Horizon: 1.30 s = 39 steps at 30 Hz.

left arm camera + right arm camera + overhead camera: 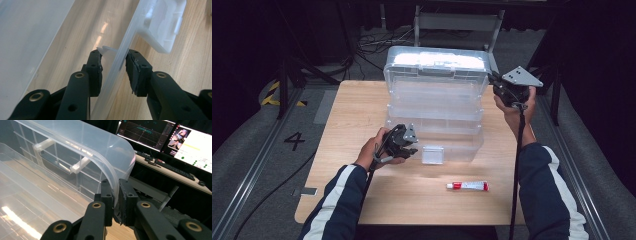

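Item: clear plastic storage box [434,125], translucent, on a wooden table [347,115]. It stands toward the far middle of the tabletop, its lid [437,70] raised and tilted back at the far side. A white latch [433,155] hangs at the middle of the near wall.

Left gripper [404,142]: held in the person's left hand [374,150], at the near left corner of the box, just left of the latch. In the left gripper view the front wall [117,70] of the box runs between the two black jaws, which straddle its rim; the left pad lies against a small tab on the inner side, while the right pad stands near the outer face, contact not certain. The latch [162,22] shows further along the same wall.

Right gripper [504,90]: held in the person's right hand [512,107], raised at the far right corner of the box. In the right gripper view the jaws are pressed together on the curved corner edge of the lid [117,170], which passes between the pads.

Also on the table: a small white tube with red ends [467,186], lying flat near the front edge, well apart from both grippers and in front of the box.

Beyond the table: monitors [175,140] and a keyboard [172,167] on a desk.
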Motion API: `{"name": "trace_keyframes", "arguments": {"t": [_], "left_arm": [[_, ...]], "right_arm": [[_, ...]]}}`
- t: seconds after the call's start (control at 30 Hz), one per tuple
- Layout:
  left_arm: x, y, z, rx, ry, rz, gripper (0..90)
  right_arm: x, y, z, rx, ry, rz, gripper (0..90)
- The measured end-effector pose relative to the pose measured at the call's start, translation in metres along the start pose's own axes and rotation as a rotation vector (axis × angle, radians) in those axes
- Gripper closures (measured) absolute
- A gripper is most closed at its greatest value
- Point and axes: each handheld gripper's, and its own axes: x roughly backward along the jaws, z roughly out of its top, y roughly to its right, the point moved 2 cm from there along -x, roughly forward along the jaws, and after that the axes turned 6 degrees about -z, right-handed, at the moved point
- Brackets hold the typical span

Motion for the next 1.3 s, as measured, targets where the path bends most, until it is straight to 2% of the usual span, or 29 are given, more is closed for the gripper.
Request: {"name": "trace_keyframes", "arguments": {"t": [0.2, 0.37, 1.3], "left_arm": [[0.000, -0.001, 0.001, -0.009, -0.013, -0.007, 66.8], [0.001, 0.000, 0.000, -0.028, -0.012, 0.007, 67.0], [0.004, -0.004, -0.006, -0.013, 0.047, -0.024, 68.8]], "right_arm": [[-0.006, 0.002, 0.002, -0.018, -0.004, -0.007, 84.0], [-0.012, 0.004, 0.003, -0.018, -0.005, -0.011, 84.4], [-0.041, 0.016, 0.009, -0.063, -0.037, 0.002, 84.9]]}}
